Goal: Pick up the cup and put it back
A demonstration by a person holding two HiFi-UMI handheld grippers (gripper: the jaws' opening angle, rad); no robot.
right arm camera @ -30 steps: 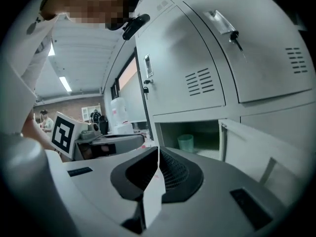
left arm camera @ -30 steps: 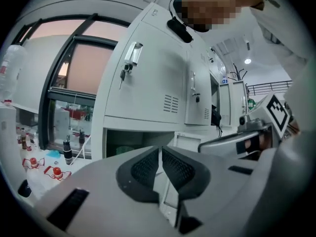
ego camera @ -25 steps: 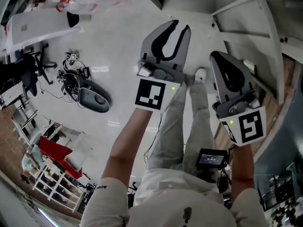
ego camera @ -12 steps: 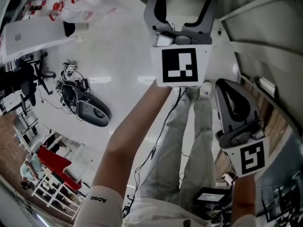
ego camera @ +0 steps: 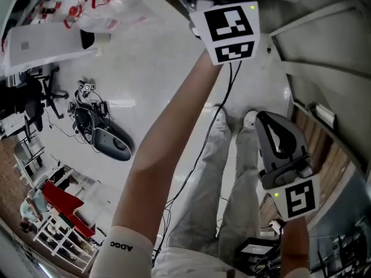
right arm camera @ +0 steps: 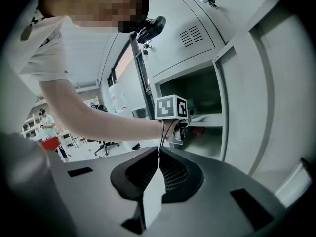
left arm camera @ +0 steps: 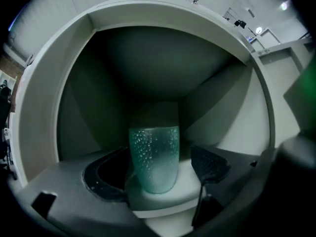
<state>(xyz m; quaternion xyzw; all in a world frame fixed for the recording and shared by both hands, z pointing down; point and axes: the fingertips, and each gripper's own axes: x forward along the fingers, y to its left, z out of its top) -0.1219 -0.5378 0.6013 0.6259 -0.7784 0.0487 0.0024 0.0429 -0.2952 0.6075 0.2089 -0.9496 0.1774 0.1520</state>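
One cup [left arm camera: 153, 158] in view: teal, dimpled, upright on the shelf [left arm camera: 163, 201] inside the cabinet compartment [left arm camera: 148, 68], close to the shelf's front edge. Two grippers. I read the left gripper [left arm camera: 157, 168] as inside the compartment with its jaws opening, one on each side of the cup. The pads aren't pressing it, so nothing is pinched. The right gripper [right arm camera: 159, 154] hangs low outside the cabinet, jaws pressed together with nothing between them.
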